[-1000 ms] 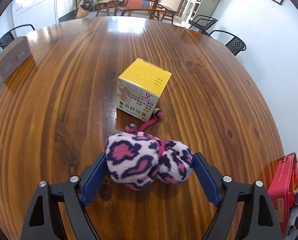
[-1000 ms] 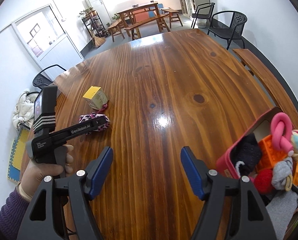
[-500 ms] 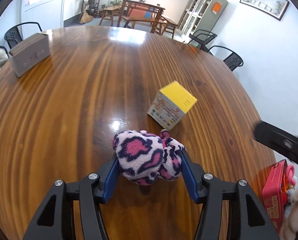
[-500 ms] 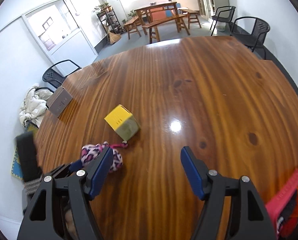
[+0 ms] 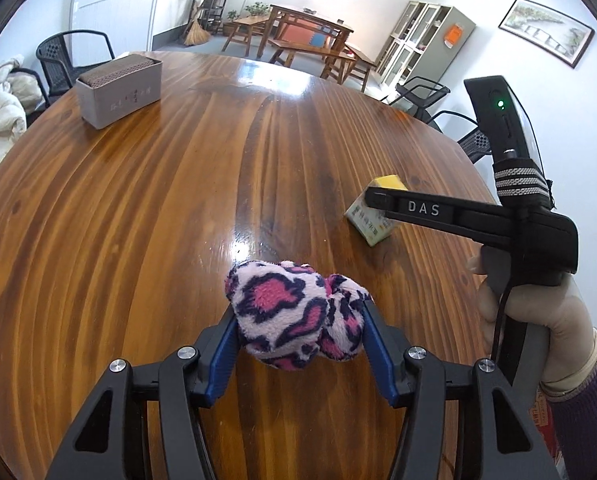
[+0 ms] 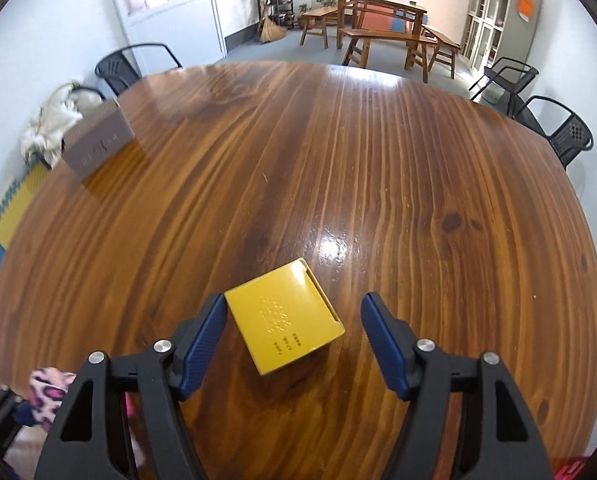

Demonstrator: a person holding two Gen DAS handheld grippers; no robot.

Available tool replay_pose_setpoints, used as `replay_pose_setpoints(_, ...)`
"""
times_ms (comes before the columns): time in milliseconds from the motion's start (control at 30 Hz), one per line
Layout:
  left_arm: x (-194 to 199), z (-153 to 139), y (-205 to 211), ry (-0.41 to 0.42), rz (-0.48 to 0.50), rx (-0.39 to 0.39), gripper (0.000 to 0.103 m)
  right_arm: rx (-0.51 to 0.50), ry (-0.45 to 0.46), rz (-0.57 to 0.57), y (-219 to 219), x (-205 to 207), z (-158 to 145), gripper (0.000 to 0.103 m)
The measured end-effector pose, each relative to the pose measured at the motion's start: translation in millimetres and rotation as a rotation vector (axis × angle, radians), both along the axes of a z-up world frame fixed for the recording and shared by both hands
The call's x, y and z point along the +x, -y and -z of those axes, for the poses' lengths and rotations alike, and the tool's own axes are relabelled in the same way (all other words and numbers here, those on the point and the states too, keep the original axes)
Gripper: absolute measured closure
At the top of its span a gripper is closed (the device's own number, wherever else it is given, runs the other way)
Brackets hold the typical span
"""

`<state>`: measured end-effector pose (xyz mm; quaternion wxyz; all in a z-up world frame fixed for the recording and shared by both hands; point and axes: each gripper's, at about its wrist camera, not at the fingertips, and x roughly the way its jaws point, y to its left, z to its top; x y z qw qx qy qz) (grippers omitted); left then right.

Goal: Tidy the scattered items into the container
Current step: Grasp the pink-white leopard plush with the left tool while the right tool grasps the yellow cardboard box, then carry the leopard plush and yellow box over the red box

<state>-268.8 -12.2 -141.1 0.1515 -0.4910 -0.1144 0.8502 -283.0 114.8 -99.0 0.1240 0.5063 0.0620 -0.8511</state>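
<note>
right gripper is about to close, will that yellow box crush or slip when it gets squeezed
The yellow box looks like thin card, so it may dent under hard pressure. It sits skewed between the open right gripper, so it might twist as the fingers close. Its glossy top suggests some slip.

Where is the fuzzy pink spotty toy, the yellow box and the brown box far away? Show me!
fuzzy pink spotty toy [image 5: 294,314], left wrist view, on its plush front.
yellow box [image 6: 284,318], right wrist view, on its yellow top face.
brown box [image 5: 120,94], left wrist view, on its printed side wall.
</note>
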Motion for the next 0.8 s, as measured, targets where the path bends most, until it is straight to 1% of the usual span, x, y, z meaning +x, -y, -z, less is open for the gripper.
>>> replay_pose_setpoints(67,5,-1,1,0.006,-0.003,0.004,0.044,0.011,0.004,0.009,-6,4,-1,0.049)
replay_pose_setpoints(200,12,-12,-11,-0.001,0.020,0.005,0.044,-0.066,-0.030,0.034,-28,31,-24,0.049)
replay_pose_setpoints(300,20,-25,-35,-0.025,0.068,0.008,0.044,-0.119,-0.055,0.070,-52,61,-44,0.049)
replay_pose_setpoints(433,41,-41,-80,-0.047,0.173,0.012,0.044,-0.163,-0.081,0.155,-103,113,-63,0.049)
replay_pose_setpoints(467,48,-44,-94,-0.050,0.203,0.012,0.044,-0.169,-0.083,0.176,-112,120,-66,0.049)
replay_pose_setpoints(567,70,-53,-134,-0.054,0.294,0.022,0.044,-0.196,-0.095,0.270,-159,158,-76,0.049)
replay_pose_setpoints(800,120,-77,-231,-0.066,0.501,0.057,0.044,-0.183,-0.165,0.495,-266,253,-108,0.049)
